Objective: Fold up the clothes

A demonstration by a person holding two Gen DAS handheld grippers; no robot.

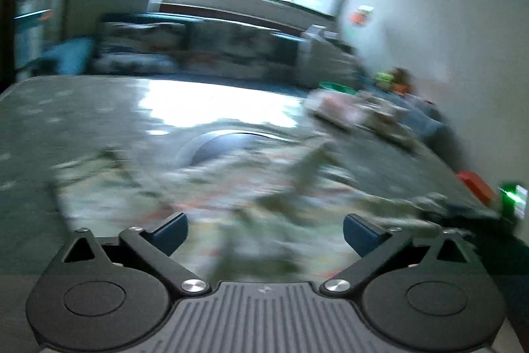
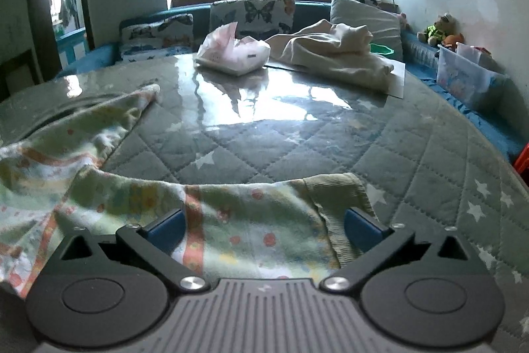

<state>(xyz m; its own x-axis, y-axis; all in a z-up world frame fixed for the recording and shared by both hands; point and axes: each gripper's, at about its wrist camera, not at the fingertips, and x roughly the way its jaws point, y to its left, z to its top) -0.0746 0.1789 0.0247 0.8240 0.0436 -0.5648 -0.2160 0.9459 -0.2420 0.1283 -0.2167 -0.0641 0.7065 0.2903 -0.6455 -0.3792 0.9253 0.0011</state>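
Printed garment (image 2: 231,220) lies rumpled and unfolded near the worktop (image 2: 297,134) front edge, both tools, left tool (image 1: 264,232) and right tool (image 2: 264,229), released; cream garment (image 2: 334,52) beyond it untouched.

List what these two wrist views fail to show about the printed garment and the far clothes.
- Printed garment: right wrist view, near part hidden under the right gripper; left side cut by the frame edge.
- Left wrist view: motion blur smears the garment's print and folds.
- Cream garment: crumpled, so its type is unclear.
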